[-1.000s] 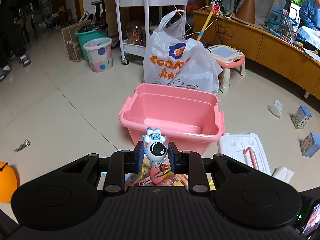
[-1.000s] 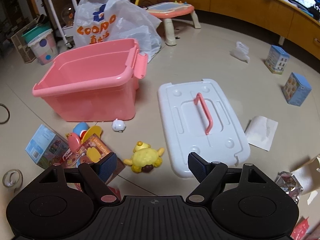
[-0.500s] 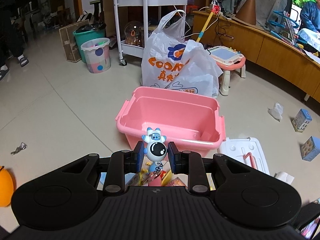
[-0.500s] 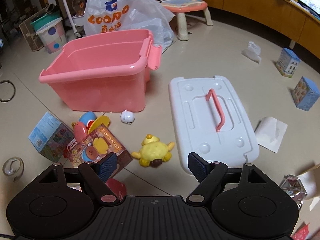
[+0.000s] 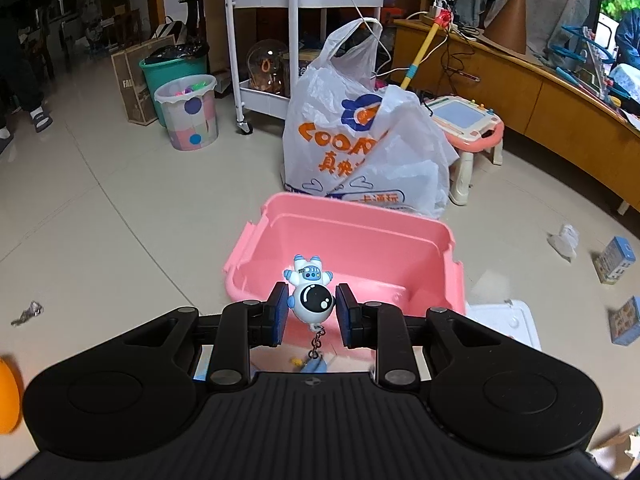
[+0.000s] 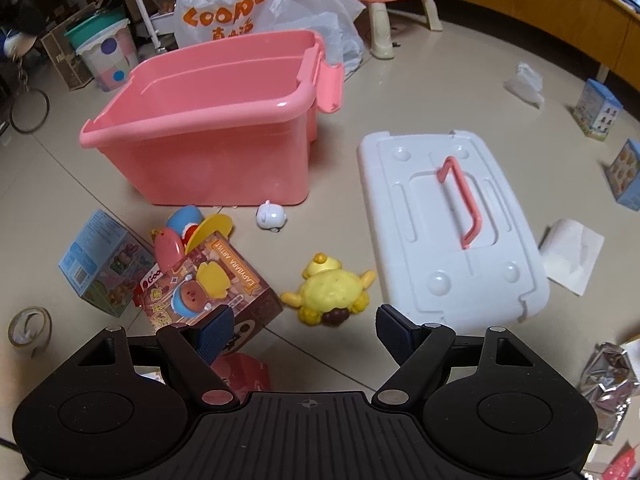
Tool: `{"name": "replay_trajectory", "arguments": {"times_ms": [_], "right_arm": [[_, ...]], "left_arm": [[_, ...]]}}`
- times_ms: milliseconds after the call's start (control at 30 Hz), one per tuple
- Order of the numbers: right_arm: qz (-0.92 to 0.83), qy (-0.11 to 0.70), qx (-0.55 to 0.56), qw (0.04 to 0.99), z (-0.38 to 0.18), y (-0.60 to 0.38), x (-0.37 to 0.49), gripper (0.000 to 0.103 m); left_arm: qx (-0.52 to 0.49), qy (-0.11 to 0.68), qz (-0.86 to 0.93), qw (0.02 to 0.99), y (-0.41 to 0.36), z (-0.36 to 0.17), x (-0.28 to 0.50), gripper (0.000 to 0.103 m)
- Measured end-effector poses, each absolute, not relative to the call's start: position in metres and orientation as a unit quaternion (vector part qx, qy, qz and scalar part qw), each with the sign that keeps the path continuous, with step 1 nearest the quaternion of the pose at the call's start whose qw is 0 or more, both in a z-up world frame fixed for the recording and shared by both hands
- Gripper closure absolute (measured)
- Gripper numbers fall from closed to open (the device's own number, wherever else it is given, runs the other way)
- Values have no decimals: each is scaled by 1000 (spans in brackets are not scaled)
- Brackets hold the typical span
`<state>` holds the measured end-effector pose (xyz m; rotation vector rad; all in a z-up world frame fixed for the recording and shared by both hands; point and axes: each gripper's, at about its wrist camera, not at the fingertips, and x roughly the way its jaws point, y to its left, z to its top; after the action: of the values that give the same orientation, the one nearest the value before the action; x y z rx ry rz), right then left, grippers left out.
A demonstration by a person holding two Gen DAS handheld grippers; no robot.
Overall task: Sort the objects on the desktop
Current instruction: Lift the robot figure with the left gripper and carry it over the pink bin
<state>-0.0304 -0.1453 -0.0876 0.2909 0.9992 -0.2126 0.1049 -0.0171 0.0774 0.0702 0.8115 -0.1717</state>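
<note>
The left gripper (image 5: 312,312) is clamped on the astronaut keychain toy (image 5: 311,298), pads pinching its round helmet from both sides w/ the body sticking out fwd and the chain (image 5: 317,342) dangling below, back toward the tool. The pink bin (image 5: 348,264) sits just ahead & below the fingers, near rim about under the toy. Main risk, as I read it: helmet is round & glossy, so the hold is thin and it could squirt out or swivel if the tool tilts; let go too soon and it drops short of the rim onto the clutter in front of the bin. The chain might also snag on the rim or on a pad at release. The right gripper (image 6: 306,328) has its jaws wide apart, holding nothing, hovering low over the floor. Just ahead of it lies the yellow plush (image 6: 330,294); fwd-left the brown toy box (image 6: 212,284) w/ its corner right at the left pad, which could get in the way of a clean close on the plush. Fwd-right is the white lid (image 6: 448,224), near the plush but not touching. Small white toy (image 6: 271,216) sits by the bin wall, blue box (image 6: 102,260) far left.
</note>
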Motion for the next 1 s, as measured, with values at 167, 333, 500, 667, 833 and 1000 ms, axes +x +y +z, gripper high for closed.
{"name": "replay_trajectory", "arguments": {"times_ms": [167, 333, 500, 667, 833, 1000], "right_arm": [[-99, 482, 151, 857, -96, -144, -25, 28], [-96, 486, 160, 854, -103, -143, -19, 28], [-93, 489, 167, 851, -109, -143, -14, 28], [-93, 493, 177, 847, -116, -143, -10, 28], [-93, 498, 184, 842, -122, -144, -7, 28], [-91, 499, 190, 840, -126, -144, -3, 28]], "left_arm": [[42, 396, -80, 914, -19, 74, 136, 77], [41, 402, -84, 911, -25, 66, 162, 77], [39, 410, -88, 907, -32, 55, 182, 77], [36, 420, -90, 902, -37, 44, 202, 77], [33, 438, -100, 893, -40, 26, 221, 77], [30, 460, -110, 881, -43, 7, 242, 77]]}}
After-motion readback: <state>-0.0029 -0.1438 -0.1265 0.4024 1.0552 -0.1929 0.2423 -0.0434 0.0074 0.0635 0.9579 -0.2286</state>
